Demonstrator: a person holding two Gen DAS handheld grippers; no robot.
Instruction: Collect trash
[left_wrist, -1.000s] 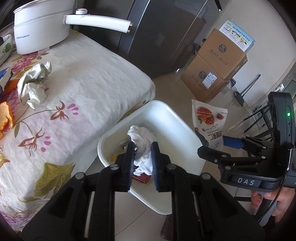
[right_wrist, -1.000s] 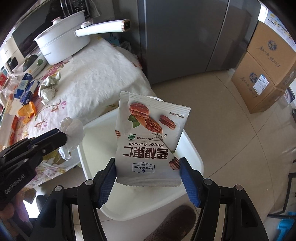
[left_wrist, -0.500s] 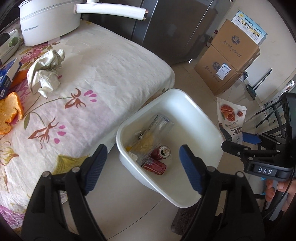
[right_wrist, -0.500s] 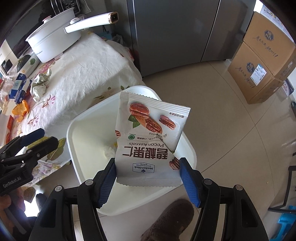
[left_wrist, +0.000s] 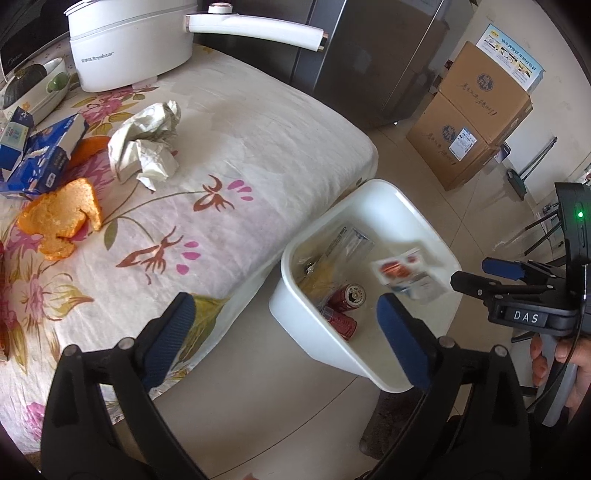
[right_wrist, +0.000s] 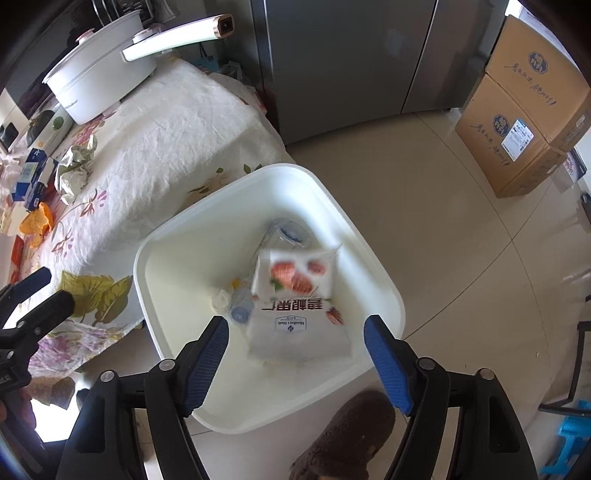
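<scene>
A white bin (left_wrist: 306, 325) stands on the floor by the table's corner, with red cans (left_wrist: 347, 297) and clear plastic inside. The pecan snack bag (right_wrist: 295, 306) is blurred, loose and dropping into the bin (right_wrist: 147, 266) below my right gripper (right_wrist: 295, 325). That gripper's jaws are opening and its pads are clear of the bag. My left gripper (left_wrist: 282, 310) hangs over the bin's near rim, its jaws opening wide with nothing between them. On the flowered tablecloth lie crumpled paper (left_wrist: 144, 147), orange peel (left_wrist: 62, 218) and blue boxes (left_wrist: 40, 155).
A white pot (left_wrist: 129, 44) with a long handle stands at the table's back. A grey fridge (left_wrist: 369, 55) and stacked cardboard boxes (left_wrist: 472, 129) lie beyond the bin. A brown slipper (right_wrist: 343, 435) is beside the bin's near edge.
My left gripper opened, let the white tissue fall into the bin and shifted toward the table. My right gripper opened and the pecan bag dropped out of it.
</scene>
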